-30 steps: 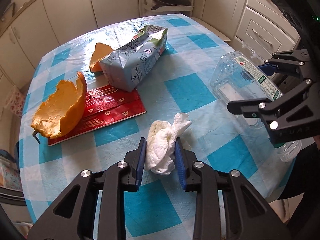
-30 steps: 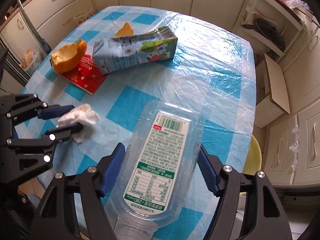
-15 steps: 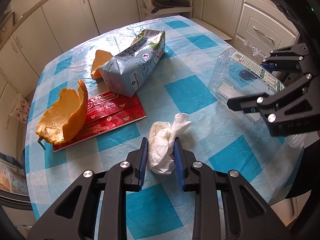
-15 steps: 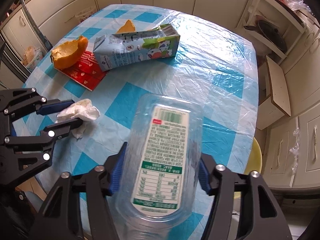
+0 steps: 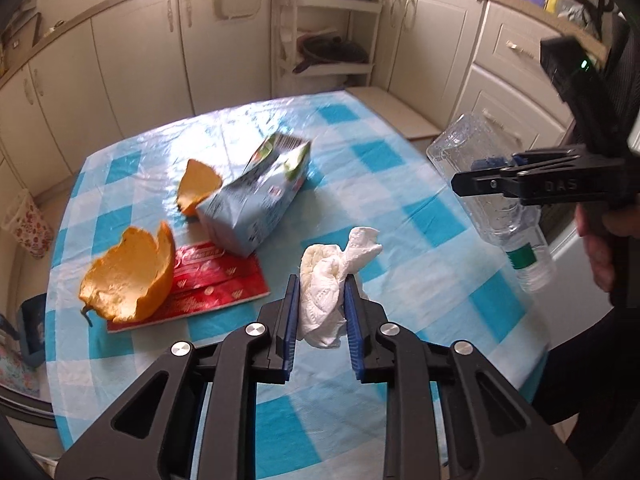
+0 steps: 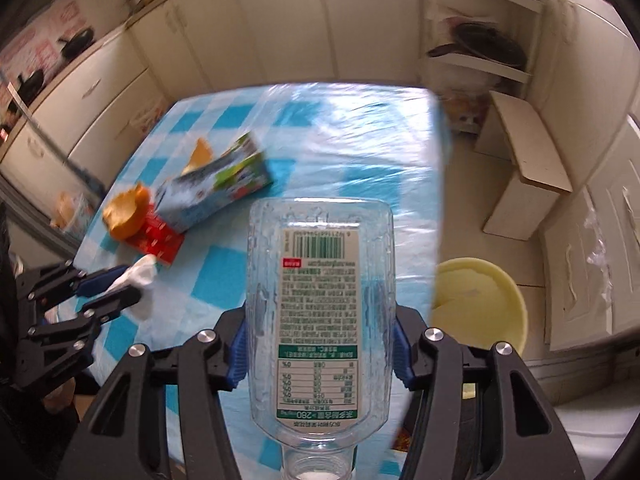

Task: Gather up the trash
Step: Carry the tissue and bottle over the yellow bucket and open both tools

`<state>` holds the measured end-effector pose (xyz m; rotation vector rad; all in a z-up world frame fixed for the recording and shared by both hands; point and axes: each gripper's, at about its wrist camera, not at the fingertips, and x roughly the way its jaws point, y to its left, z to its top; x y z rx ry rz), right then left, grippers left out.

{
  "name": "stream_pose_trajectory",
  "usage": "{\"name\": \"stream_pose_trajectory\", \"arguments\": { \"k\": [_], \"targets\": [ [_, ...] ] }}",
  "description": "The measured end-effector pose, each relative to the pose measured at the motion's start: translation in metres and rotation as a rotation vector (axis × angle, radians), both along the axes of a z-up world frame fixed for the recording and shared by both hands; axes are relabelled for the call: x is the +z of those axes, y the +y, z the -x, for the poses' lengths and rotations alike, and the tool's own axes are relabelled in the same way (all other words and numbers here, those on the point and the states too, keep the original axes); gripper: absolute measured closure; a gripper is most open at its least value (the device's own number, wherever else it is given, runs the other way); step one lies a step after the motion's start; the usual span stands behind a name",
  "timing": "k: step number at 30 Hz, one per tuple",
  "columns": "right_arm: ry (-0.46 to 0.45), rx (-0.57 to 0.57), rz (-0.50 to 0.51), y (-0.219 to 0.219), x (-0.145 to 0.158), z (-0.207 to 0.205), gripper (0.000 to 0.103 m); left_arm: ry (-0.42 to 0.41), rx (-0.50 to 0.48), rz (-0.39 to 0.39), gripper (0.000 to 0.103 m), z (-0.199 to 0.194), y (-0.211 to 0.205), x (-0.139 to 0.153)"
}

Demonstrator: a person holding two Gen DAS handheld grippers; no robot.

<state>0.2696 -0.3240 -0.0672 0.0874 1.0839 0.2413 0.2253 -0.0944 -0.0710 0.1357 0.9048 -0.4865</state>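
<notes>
My left gripper [image 5: 320, 312] is shut on a crumpled white tissue [image 5: 328, 280] and holds it above the checked table [image 5: 400, 208]. It also shows in the right wrist view [image 6: 110, 292] with the tissue [image 6: 142, 276]. My right gripper [image 6: 320, 344] is shut on a clear plastic bottle [image 6: 320, 300], lifted off the table at its right side; the bottle [image 5: 492, 188] shows in the left wrist view with its neck pointing down. A milk carton [image 5: 256, 208], two orange peels [image 5: 128, 276] [image 5: 198, 192] and a red wrapper [image 5: 212, 284] lie on the table.
A yellow basin [image 6: 476, 308] sits on the floor right of the table. A cardboard box [image 6: 524, 180] stands by the cabinets. Cream cabinets [image 5: 140, 60] and a corner shelf with a pan [image 5: 332, 52] ring the table. A floral bin [image 5: 26, 220] stands at the left.
Both grippers have risen with their loads. The bottle has left the table and tilted neck-down. The tissue is lifted off the cloth.
</notes>
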Motion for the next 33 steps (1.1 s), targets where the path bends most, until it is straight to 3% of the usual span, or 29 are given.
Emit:
{"name": "stream_pose_trajectory", "arguments": {
  "k": [7,15,17,18,21,25,29,33],
  "targets": [
    [-0.043,-0.159,0.051,-0.069,0.003,0.002,0.048,0.008,-0.055,0.091,0.083,-0.006,-0.047,0.027],
    [0.11,-0.314,0.004,-0.132,-0.067,-0.018,0.048,0.029,-0.115,0.135,0.083,-0.016,-0.141,0.032],
    [0.115,-0.338,-0.018,-0.142,-0.074,-0.026,0.041,0.044,-0.118,0.144,0.083,-0.022,-0.163,0.029],
    [0.114,-0.349,-0.024,-0.147,-0.075,-0.027,0.032,0.051,-0.117,0.143,0.083,-0.026,-0.174,0.026],
    [0.084,-0.447,-0.086,-0.172,-0.063,-0.026,0.031,0.072,-0.115,0.127,0.083,-0.037,-0.201,0.016],
    [-0.08,-0.557,-0.157,-0.197,-0.017,-0.009,0.02,0.102,-0.116,0.098,0.083,-0.05,-0.231,-0.002],
    [-0.171,-0.579,-0.227,-0.207,0.01,0.001,0.019,0.165,-0.111,0.038,0.082,-0.064,-0.268,-0.031],
    [-0.188,-0.578,-0.251,-0.205,0.017,-0.003,0.018,0.234,-0.102,-0.073,0.062,-0.077,-0.3,-0.067]
  ]
}}
